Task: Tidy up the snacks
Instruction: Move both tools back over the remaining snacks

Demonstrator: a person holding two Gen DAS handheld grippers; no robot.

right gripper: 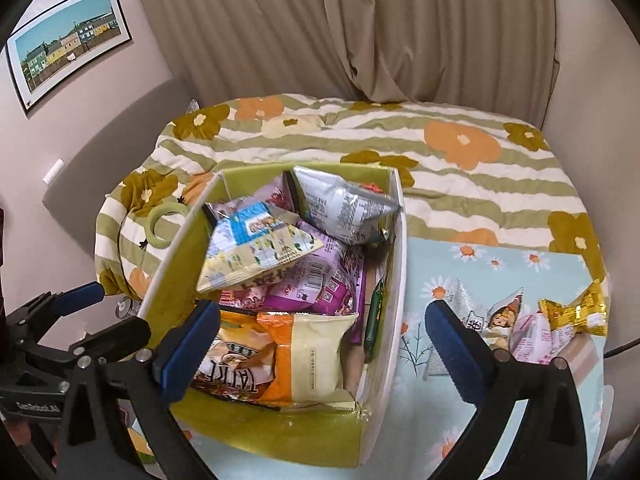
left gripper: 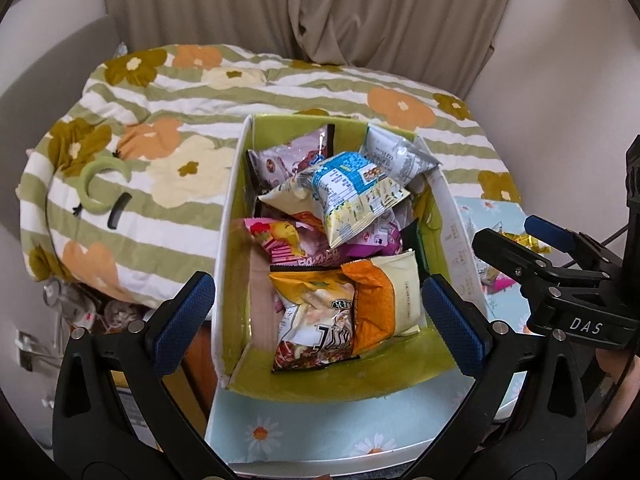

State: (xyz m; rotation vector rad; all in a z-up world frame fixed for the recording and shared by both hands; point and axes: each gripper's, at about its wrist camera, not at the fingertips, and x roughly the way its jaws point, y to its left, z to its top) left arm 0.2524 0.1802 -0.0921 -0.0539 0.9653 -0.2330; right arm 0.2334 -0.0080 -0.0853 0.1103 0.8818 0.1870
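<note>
Snacks fill our green box. We read "DAS" on our right gripper; both grippers' fingers stand wide, holding nothing.

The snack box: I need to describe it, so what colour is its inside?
Yellow-green inside the white-walled cardboard snack box, with white outer walls; the left wrist view shows it best.

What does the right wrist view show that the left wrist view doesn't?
Only the right wrist view: a framed picture on the wall, and the loose packets on the daisy cloth in full. Only the left wrist view: a dark clip on the quilt and clutter below it. Both: the snack box, the quilt, the green ring, and both claws, left claw and right claw, open and empty.
</note>
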